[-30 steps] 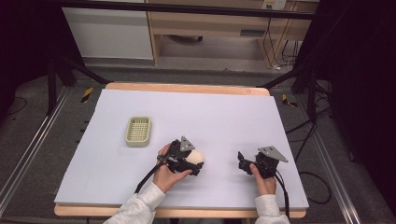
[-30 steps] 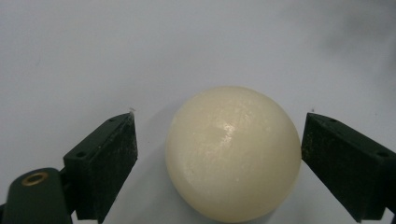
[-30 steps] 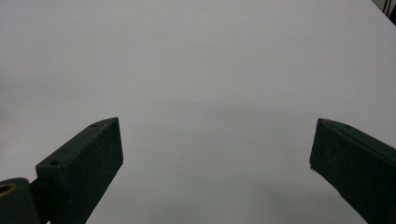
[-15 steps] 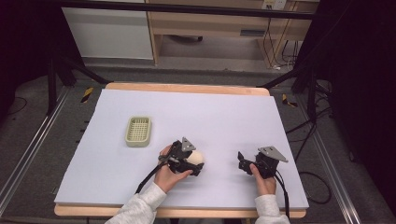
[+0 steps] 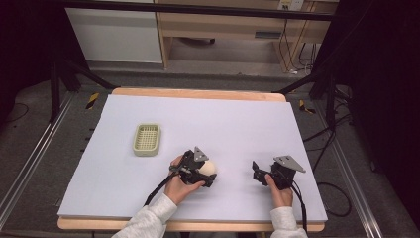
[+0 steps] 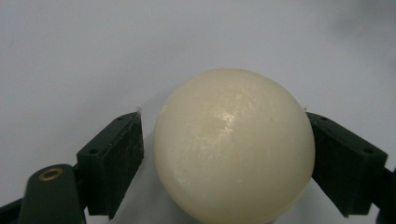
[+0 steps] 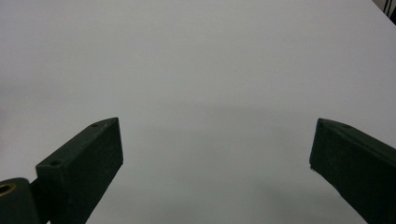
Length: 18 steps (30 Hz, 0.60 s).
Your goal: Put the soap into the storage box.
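Left gripper view: cream egg [image 6: 233, 147] between the black jaws of left gripper [image 6: 224, 161], right pad [image 6: 343, 170] touching the shell, left pad [image 6: 114, 163] a sliver off, jaws just closing in. Not yet clamped. High view: egg [image 5: 209, 167] on white table [image 5: 237, 124], near front edge, well apart from green basket [image 5: 146, 139]. Right gripper [image 5: 261, 173] idle on the table, jaws wide apart, nothing between. Best done slowly: close evenly on the widest part, stop at first firm contact, keep wrist level, lift only once seated.
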Motion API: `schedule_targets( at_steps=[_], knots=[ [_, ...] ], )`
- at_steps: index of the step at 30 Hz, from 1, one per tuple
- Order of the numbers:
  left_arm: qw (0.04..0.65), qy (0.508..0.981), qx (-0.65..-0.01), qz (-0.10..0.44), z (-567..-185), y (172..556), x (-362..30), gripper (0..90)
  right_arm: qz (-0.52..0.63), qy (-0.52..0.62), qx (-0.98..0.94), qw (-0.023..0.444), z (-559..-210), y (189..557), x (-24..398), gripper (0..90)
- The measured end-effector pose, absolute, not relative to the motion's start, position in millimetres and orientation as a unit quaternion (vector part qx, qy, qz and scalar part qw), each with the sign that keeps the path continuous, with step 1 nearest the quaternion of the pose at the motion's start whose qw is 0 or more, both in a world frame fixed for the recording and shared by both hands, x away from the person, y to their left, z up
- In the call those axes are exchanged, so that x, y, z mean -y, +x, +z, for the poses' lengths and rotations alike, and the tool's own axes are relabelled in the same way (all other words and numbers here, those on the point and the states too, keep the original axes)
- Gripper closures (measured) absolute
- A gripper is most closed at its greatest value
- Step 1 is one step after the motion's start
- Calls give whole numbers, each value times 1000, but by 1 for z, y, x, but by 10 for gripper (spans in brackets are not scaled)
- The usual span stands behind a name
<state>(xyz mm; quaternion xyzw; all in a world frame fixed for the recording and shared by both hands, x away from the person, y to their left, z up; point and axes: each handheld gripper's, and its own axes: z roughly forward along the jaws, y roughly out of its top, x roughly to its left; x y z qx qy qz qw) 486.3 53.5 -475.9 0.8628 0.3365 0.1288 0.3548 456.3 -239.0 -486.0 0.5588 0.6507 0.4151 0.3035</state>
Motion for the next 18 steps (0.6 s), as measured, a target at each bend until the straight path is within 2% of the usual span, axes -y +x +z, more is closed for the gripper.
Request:
schedule_targets(
  at_steps=[5,7,18],
  knots=[
    [355,864,-335,124,-477,486,-53,187,415,558,-651,305,-486,457,239,31],
    [356,864,-333,125,-476,485,-52,237,416,558,-650,304,-486,457,239,31],
    [357,863,-333,129,-477,485,-51,240,416,559,-650,304,-486,457,239,31]
  ],
)
